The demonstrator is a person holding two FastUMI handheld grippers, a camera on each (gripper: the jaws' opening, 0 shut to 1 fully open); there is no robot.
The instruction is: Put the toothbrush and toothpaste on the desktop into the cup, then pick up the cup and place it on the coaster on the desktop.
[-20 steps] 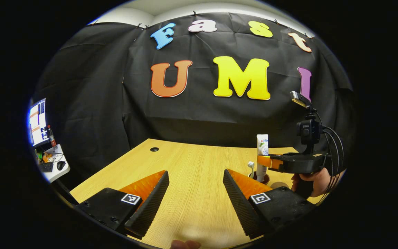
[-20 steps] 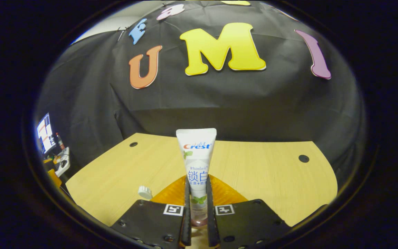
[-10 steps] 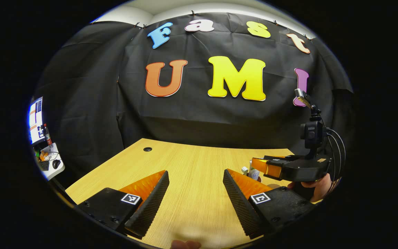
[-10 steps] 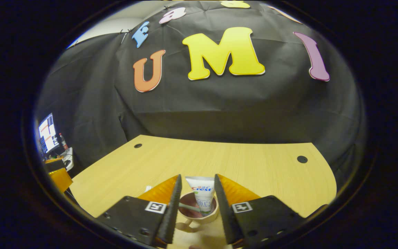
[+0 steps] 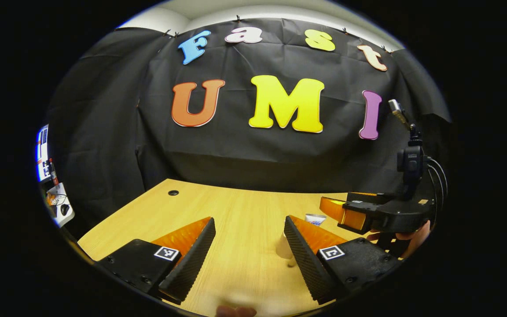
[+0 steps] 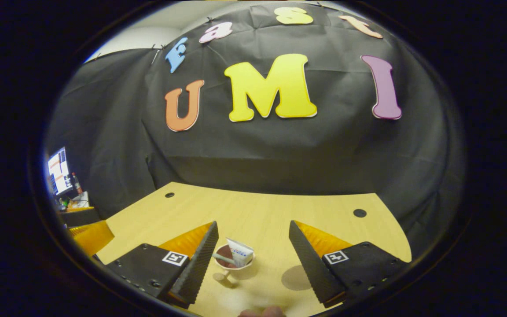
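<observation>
On the desk, cup with toothpaste sits between spread right gripper fingers, nearer left one; left gripper also spread, empty.

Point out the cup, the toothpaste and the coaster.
cup (image 6: 247, 264): right gripper view, front rim.
toothpaste (image 6: 239, 252): right gripper view, tube end above the rim.
coaster (image 6: 296, 278): right gripper view, bare top face.

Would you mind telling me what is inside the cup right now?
The cup holds the toothpaste, leaning, and the toothbrush handle angled across it. Their lower ends sit hidden below the rim.
</observation>
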